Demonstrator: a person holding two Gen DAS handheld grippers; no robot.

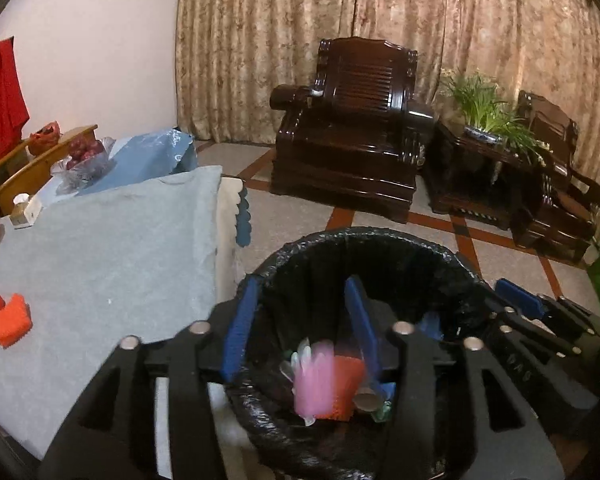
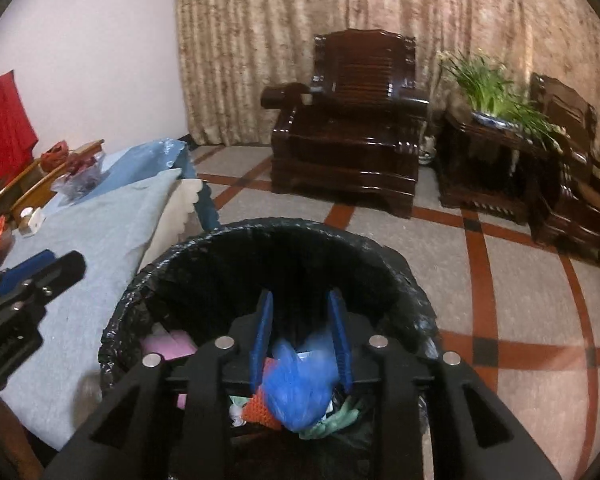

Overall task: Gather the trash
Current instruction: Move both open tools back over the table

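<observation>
- Left of the trash bin [image 1: 364, 240], 1 orange scrap [image 1: 10, 320] lies on the grey-clothed worktop [image 1: 112, 240].
- The left gripper [image 1: 300, 320] hangs over the bin's left rim, fingers [image 1: 240, 324] spread wide, gripping nothing; a blurred pink piece [image 1: 314, 380] shows below them, inside the bin.
- The right gripper [image 2: 302, 340] hangs over the bin's mouth, fingers [image 2: 262, 336] moderately parted; a blue bag [image 2: 300, 388] sits just below them, blurred, and I cannot tell whether they touch it.
- Beyond the bin stands a dark wooden armchair [image 2: 352, 120].
</observation>
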